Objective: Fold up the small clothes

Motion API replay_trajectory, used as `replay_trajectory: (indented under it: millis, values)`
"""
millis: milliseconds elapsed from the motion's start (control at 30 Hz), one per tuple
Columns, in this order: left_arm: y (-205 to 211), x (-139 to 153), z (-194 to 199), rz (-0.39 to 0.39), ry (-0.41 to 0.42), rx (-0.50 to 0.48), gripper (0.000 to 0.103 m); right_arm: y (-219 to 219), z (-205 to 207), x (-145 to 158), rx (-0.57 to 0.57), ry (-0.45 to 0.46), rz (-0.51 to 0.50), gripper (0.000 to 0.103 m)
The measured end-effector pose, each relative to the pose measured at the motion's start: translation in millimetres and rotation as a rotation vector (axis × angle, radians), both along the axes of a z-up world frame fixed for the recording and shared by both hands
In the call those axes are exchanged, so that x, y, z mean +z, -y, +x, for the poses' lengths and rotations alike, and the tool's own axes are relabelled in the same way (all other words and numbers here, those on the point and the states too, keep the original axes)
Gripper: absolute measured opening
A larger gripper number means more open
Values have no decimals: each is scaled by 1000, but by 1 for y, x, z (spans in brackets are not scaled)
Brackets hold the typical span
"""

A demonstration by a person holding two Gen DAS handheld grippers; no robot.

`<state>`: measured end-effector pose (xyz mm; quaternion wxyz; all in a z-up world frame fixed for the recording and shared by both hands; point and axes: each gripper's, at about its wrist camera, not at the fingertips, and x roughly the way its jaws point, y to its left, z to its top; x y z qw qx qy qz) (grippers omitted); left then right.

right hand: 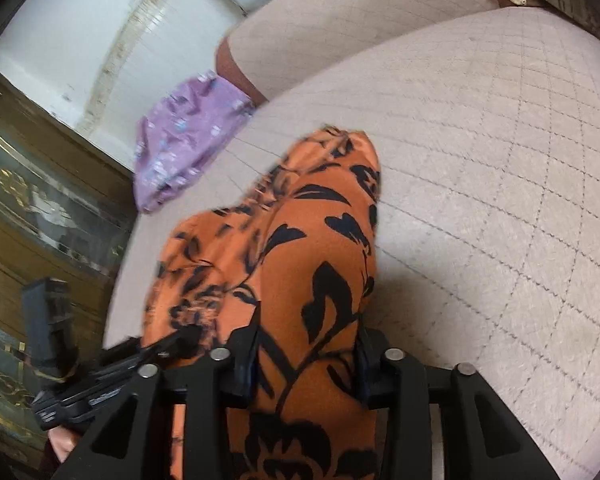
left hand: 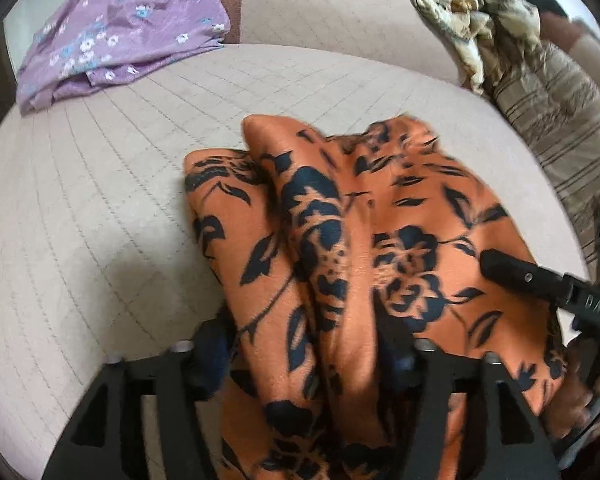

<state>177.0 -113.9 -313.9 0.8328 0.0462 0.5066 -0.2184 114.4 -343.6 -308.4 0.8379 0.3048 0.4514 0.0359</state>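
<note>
The orange floral garment (left hand: 364, 248) lay bunched on the quilted sofa seat (left hand: 100, 220), bare seat to its left. Both the left gripper (left hand: 300, 352) and right gripper (right hand: 304, 352) straddled cloth, jaws spread. A purple garment (left hand: 120, 40) lay far left.

Soft, even indoor light, fairly bright, no glare. Heavy fisheye bending with dark vignette at corners in both views. Motion blur on the orange floral garment (left hand: 340, 240), worst at its far edge. Soft shadow on the quilted cushion (left hand: 100, 220) left of it. Purple cloth (right hand: 184, 140) smeared in right wrist view.
</note>
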Motion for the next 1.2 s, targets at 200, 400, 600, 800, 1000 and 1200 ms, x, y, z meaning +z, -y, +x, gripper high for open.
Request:
replay_trajectory:
  millis: [200, 400, 600, 800, 1000, 1200]
  values:
    - [-14, 5, 4, -69, -73, 35, 75, 9, 0, -12, -38, -79, 12, 69]
    - [-44, 61, -24, -61, 122, 57, 75, 16, -39, 36, -136, 139, -128, 69]
    - [-43, 89, -39, -58, 234, 35, 75, 7, -46, 55, -71, 269, -105, 31]
    - [-14, 16, -34, 176, 155, 23, 76, -25, -10, 13, 50, 27, -264, 32]
    - [-32, 27, -37, 126, 142, 68, 80, -23, -19, 21, 30, 63, -237, 32]
    - [-33, 45, -82, 163, 300, 25, 87, -39, -70, 44, 90, 150, -162, 33]
